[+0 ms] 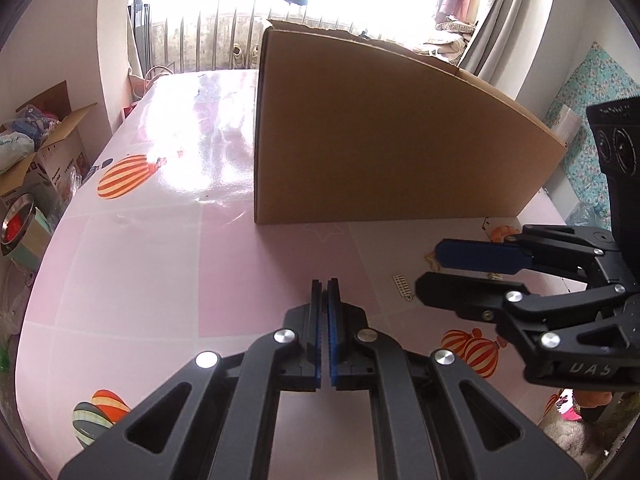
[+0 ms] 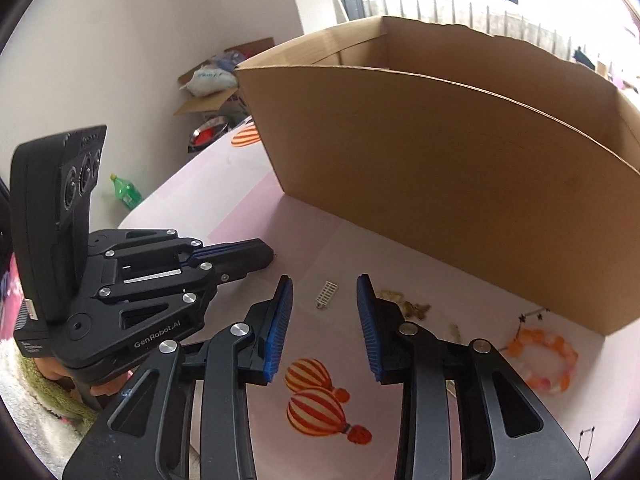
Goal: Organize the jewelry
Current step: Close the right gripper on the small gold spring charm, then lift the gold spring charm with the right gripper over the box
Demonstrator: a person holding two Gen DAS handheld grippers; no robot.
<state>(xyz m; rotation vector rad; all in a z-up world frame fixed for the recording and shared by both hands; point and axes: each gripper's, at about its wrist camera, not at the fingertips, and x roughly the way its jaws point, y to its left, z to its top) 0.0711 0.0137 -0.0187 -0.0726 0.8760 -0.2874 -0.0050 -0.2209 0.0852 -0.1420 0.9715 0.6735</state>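
Observation:
A small white ladder-shaped hair clip (image 2: 327, 293) lies on the pink table, just beyond my right gripper (image 2: 325, 280), which is open and empty above it. The clip also shows in the left wrist view (image 1: 403, 286). A gold chain piece (image 2: 406, 305) lies right of the clip, partly behind my right finger. An orange and white bead bracelet (image 2: 542, 362) lies further right by the cardboard box (image 2: 440, 168). My left gripper (image 1: 324, 282) is shut and empty, left of the clip. It shows in the right wrist view (image 2: 264, 254). The right gripper shows in the left wrist view (image 1: 430, 266).
The large open cardboard box (image 1: 380, 136) stands behind the jewelry and blocks the far side. A thin black chain (image 2: 586, 442) lies at the table's right edge. Off the table to the left are a box of clutter (image 1: 36, 148) and a green bottle (image 2: 126, 192).

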